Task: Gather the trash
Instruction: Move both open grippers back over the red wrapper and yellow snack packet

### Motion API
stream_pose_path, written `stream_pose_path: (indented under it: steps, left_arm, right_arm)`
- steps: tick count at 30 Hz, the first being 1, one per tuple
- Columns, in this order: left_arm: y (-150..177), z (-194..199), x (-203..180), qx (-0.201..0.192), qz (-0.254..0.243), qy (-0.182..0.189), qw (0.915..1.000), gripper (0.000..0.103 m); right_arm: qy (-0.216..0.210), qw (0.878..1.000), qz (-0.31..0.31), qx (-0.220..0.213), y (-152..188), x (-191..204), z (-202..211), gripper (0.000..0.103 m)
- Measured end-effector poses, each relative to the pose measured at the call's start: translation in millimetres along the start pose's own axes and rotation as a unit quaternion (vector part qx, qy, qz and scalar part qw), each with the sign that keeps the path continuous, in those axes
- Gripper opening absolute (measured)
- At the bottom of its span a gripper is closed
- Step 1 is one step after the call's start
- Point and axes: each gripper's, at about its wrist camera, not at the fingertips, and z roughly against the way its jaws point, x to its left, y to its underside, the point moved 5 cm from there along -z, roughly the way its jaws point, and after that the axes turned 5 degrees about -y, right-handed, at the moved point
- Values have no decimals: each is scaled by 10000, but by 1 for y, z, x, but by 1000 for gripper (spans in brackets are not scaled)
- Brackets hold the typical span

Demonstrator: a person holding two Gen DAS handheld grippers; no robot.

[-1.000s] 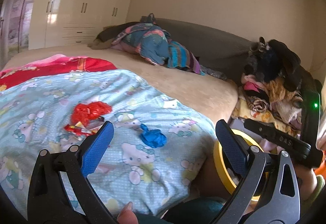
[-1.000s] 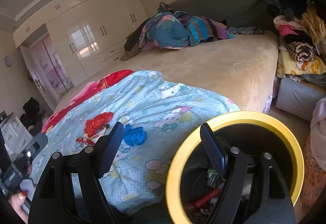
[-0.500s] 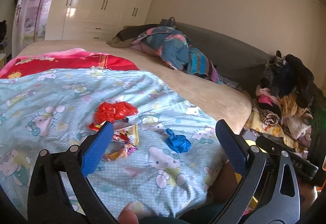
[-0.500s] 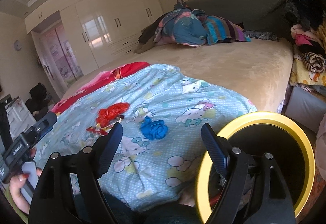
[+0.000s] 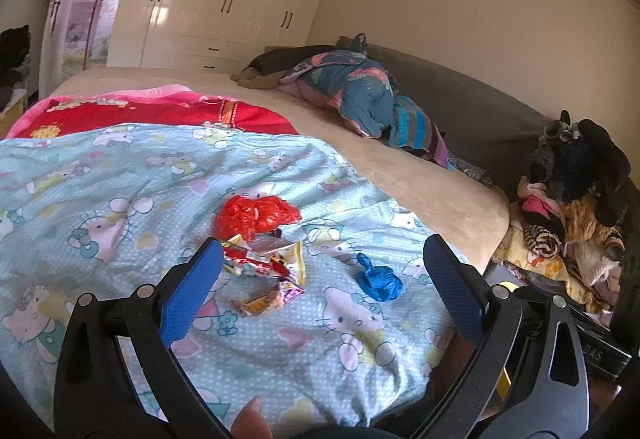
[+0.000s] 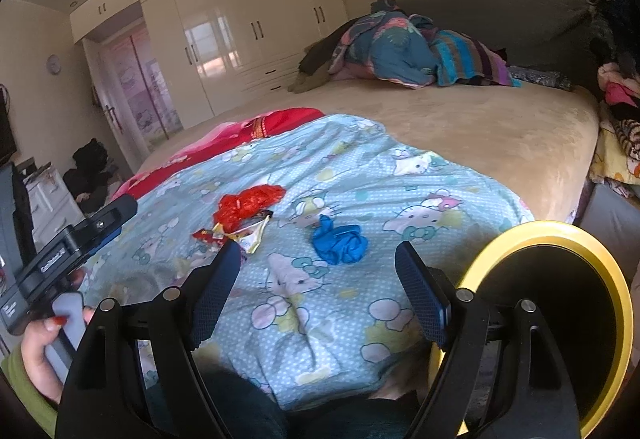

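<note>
The trash lies on the light blue cartoon-print quilt (image 6: pixel 304 311) spread over the near part of the bed: a crumpled blue wrapper (image 6: pixel 339 242) nearest the quilt's near right corner, a crumpled red plastic bag (image 6: pixel 246 204) further in toward the quilt's middle, and a scatter of snack wrappers (image 5: pixel 267 271) just beside and partly under the red one. Our right gripper (image 6: pixel 318 285) hangs above the quilt's near edge with its jaws wide apart and nothing between them, the blue wrapper lying just ahead of the gap. Our left gripper (image 5: pixel 322 293) is likewise spread and empty, aimed at the snack wrappers. The yellow-rimmed bin (image 6: pixel 560 235) stands off the bed's near right corner, close by the right gripper. We judge this to be the approach step, with no piece picked up yet. Next we need to carry the right gripper forward and down over the blue wrapper, close on it without pinching the quilt, then swing across to the bin
</note>
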Motion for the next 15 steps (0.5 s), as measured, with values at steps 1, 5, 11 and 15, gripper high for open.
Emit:
stream_pose_path:
  steps: [1,5,11,15]
  left_arm:
    - [0,-1,3,9,19,-12,10000,92]
    - [0,-2,14,28,117,-115,9999,92]
    - [-1,-8,40,84,366,-299,9988,92]
    - [-1,-11,59,121,544,-434,9975,92]
  right_arm:
    - [-16,10000,21,17,1,2,-2,77]
    - [-67,9999,71,80,2,8,-8,77]
    - [-130,9996,176,194,7,19,-20,77]
    - [-181,9990,295,276,9,28,-31,77]
